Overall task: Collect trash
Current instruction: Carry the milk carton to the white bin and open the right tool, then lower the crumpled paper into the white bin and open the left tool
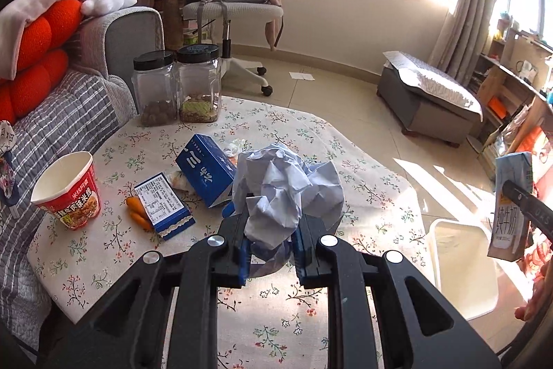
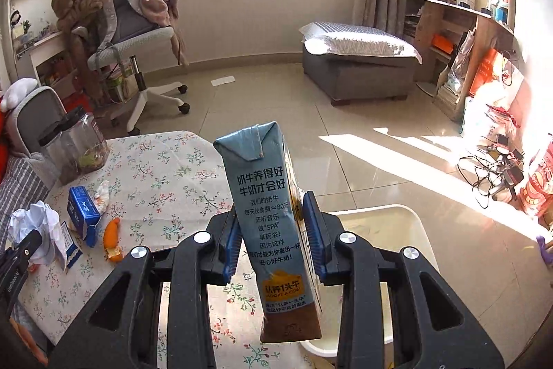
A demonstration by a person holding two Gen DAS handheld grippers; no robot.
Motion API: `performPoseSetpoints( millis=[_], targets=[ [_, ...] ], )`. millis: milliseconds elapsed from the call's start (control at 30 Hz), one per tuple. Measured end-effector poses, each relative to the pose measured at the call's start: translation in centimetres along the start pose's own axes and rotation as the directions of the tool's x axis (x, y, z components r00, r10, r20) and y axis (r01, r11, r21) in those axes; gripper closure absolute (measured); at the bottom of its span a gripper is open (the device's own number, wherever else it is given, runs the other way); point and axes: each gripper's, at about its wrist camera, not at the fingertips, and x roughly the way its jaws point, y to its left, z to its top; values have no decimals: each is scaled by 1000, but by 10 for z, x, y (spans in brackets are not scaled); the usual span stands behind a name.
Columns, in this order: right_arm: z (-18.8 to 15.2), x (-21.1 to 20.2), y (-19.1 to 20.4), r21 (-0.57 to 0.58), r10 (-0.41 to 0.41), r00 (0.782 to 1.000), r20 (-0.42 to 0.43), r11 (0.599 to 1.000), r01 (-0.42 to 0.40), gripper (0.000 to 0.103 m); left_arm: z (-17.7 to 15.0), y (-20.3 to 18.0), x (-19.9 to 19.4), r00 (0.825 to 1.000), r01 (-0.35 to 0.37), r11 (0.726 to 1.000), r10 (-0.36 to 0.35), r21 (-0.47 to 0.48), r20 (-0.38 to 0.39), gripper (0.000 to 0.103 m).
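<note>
My left gripper point(image 1: 271, 223) is shut on a crumpled ball of pale blue paper point(image 1: 287, 189) and holds it above the floral table point(image 1: 363, 182). My right gripper point(image 2: 273, 223) is shut on a light blue milk carton point(image 2: 269, 206), held upright beside the table over a white bin point(image 2: 411, 230). The carton also shows at the right edge of the left wrist view point(image 1: 511, 206), above the bin point(image 1: 463, 268). On the table lie a blue box point(image 1: 204, 168), a smaller blue box point(image 1: 162, 203), orange peel point(image 1: 136, 211) and a red noodle cup point(image 1: 69, 189).
Two clear jars with black lids point(image 1: 176, 85) stand at the table's far edge. A sofa with orange cushions point(image 1: 38, 57) lies left. An office chair point(image 1: 231, 9) and a grey ottoman point(image 1: 428, 99) stand on the tiled floor. Shelves and cables point(image 2: 494, 161) are at the right.
</note>
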Motion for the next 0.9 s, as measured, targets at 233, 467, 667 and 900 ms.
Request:
performPoseSetpoints(
  millis=[233,467,667,900],
  targets=[
    [-8,14,-44,49,-93,993,-72,994,96,71,-11,-39,11,999,40,997,-38,62,-27,84],
    [-12,9,-82,125,-145,986,-79,980,154,35,-20,-87,20,992,112,986,-104,121,-65,84],
    [-10,-10,-110,189,-210,978,1,960,206,13,-24,-132,25,981,181,965,-165,189,-98,84],
    [-14,-23,-148,262,-252,968,10,935,240,9,-21,-190,35,939,322,930,-291,175,-186,83]
  ],
)
